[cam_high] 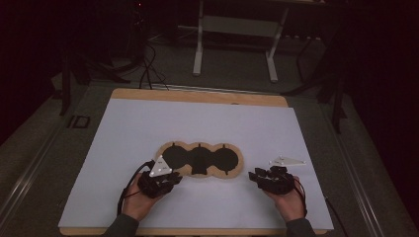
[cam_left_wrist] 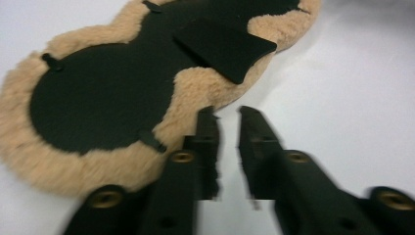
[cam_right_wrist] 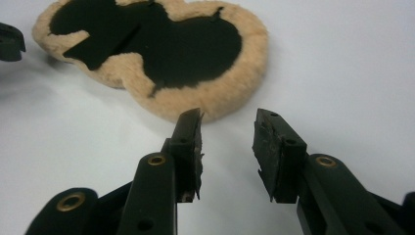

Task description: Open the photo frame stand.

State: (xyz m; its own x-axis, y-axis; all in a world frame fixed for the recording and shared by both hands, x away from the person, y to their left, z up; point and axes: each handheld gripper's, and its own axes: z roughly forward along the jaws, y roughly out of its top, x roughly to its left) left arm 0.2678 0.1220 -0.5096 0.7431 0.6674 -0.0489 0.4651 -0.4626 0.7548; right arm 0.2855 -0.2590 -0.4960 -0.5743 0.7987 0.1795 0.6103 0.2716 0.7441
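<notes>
Dim high view, bright, slightly blurred close-ups

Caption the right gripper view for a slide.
Right tool, jaws apart and empty, faces a tan fleece pad with black three-lobed centre on the white table.

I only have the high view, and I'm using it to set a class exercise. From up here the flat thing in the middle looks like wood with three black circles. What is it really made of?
Observer: In the left gripper view the fleece pad shows a tan, fluffy fleece border around a smooth black centre.
Operator: And the dark tab on its near edge?
Observer: It is a flat black flap, lying over the fleece border.
Operator: Are the left gripper's jaws holding anything?
Observer: No. The left gripper has a narrow gap between its jaws, with bare white table behind.
Operator: And the right one?
Observer: The right gripper is open wider, just short of the pad's edge, not touching it.
</notes>
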